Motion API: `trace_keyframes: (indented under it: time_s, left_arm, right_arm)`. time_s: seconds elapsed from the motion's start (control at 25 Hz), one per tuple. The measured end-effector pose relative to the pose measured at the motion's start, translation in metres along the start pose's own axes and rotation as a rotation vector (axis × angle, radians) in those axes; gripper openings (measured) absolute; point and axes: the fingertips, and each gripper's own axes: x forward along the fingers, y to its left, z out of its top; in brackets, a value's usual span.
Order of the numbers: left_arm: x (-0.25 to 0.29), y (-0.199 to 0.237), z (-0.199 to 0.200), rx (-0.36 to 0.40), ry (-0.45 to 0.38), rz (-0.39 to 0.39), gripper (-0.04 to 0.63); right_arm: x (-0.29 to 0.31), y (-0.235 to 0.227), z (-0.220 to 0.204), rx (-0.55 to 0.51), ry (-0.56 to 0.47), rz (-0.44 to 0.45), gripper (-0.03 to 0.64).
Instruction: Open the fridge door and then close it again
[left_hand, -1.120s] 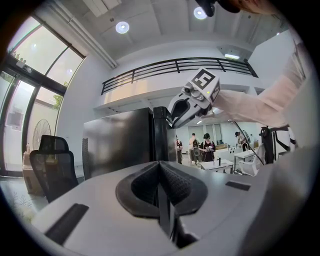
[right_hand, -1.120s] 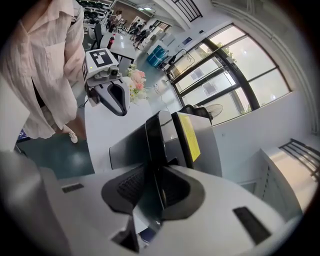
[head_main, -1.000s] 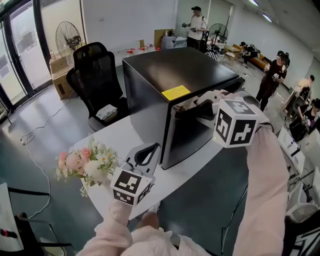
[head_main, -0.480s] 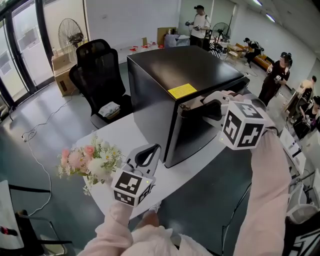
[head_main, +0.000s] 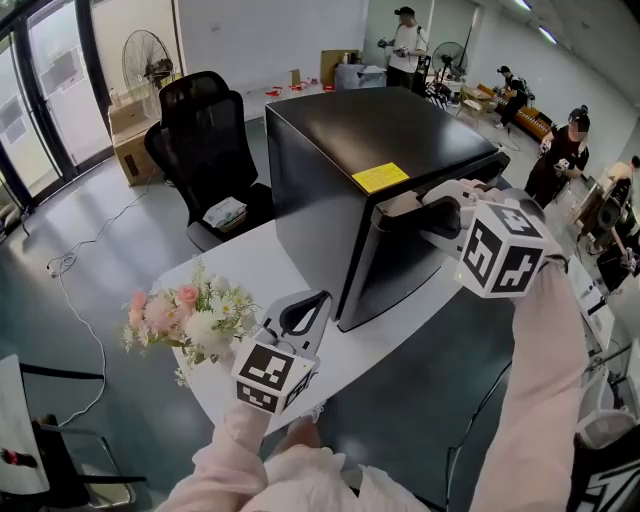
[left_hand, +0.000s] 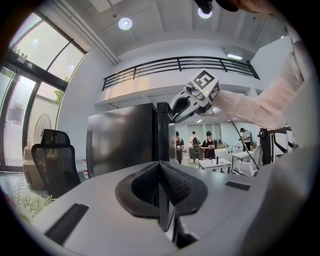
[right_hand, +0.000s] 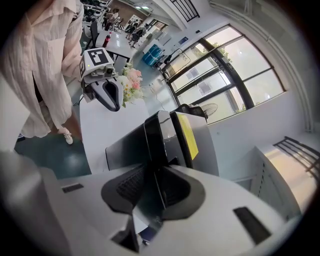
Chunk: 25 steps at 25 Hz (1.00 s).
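The fridge door (head_main: 400, 265), on the table (head_main: 250, 270), is grasped at its top edge between the fingers (right_hand: 125, 186) of the right gripper (head_main: 402, 206). These stand about half apart. The left gripper (head_main: 298, 312) (fingers pressed together, nothing held) is seen over the table.

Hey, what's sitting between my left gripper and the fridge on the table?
Nothing: only bare white table separates the left gripper from the fridge, as the head view shows.

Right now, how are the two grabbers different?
The right gripper is clamped on the top edge of the fridge door; the left gripper is shut on nothing. The right gripper is up high and tilts down; the left gripper is low over the table, pointing level, beside the flowers. Both carry a cube with square markers.
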Motion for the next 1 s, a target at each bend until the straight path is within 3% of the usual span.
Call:
trace_keyframes:
  time_s: [0.2,0.4,0.68,1.0]
  left_arm:
    - [-0.002,0.001,0.003,0.003,-0.009,-0.005,0.011]
    - [0.0,-0.007,-0.003,0.0,0.004,-0.023,0.011]
    - [-0.003,-0.035,0.002,0.012,-0.012,-0.064,0.011]
    - [-0.009,-0.059,0.0,0.018,-0.003,-0.102,0.011]
  right_arm:
    - [-0.021,0.021,-0.013,-0.022,0.023,0.059,0.086]
    - [-0.037,0.04,-0.025,-0.064,0.037,0.035,0.094]
    - [-0.045,0.048,-0.03,-0.045,0.033,-0.027,0.107]
    - [-0.058,0.06,-0.041,-0.054,0.086,-0.031,0.115]
